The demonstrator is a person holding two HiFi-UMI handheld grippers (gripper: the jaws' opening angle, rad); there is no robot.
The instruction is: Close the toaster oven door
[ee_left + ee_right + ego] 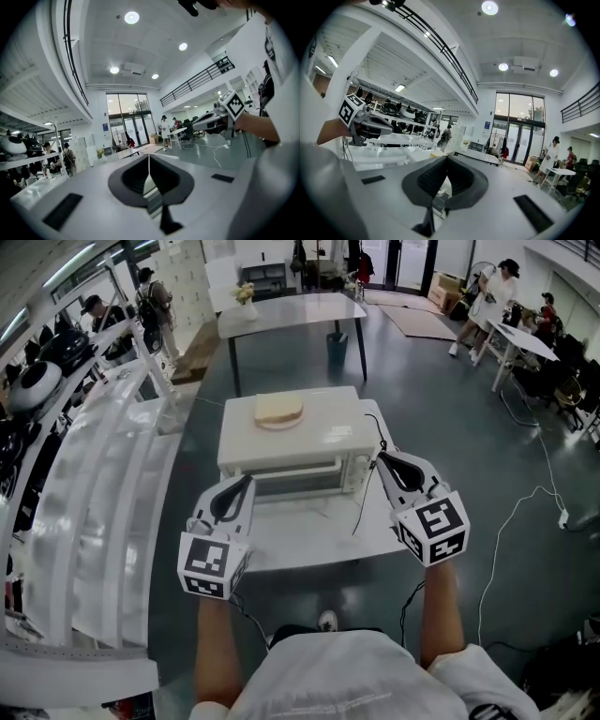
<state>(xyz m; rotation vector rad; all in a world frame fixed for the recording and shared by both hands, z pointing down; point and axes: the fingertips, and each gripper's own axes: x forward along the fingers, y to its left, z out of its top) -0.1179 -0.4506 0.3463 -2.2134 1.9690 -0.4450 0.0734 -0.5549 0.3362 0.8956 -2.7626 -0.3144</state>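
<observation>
The toaster oven [323,432] is a cream, box-shaped appliance sitting toward the far side of a white worktop [309,542]. A round piece of bread [278,410] lies on its flat top. Its long side runs left to right across the head view. Its front, with a dark glass strip, faces the person, and from this steep angle the door appears to stand upright against it. A black cable [362,504] trails down beside its right end. The left gripper [246,484] hovers before the front's left part and the right gripper [382,461] by the right corner. Both grippers are closed and hold nothing.
</observation>
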